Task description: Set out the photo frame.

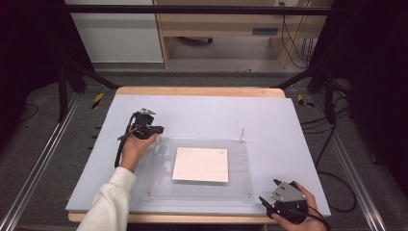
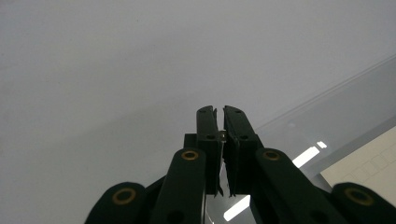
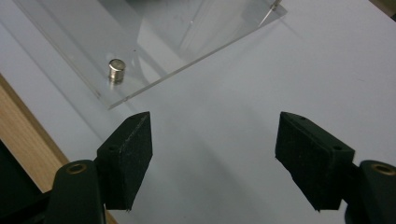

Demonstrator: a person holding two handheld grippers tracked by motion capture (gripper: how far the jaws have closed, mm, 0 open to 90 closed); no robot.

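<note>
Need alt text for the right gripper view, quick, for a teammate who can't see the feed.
The right claw hangs open with nothing between its two black pads, above a pale grey table mat. Beyond its left pad lies the corner of a clear acrylic plate with a small metal stud standing on it; a wooden table edge runs at left.

Glossy clear plastic plate point(image 1: 199, 190), probably acrylic

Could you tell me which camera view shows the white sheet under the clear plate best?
The high view: the white sheet lies whole in the middle of the clear plate, all four edges visible. The left gripper view catches just one corner at its right edge, past the shut hand-held gripper. The right gripper view shows the plate's corner, not the sheet.
</note>
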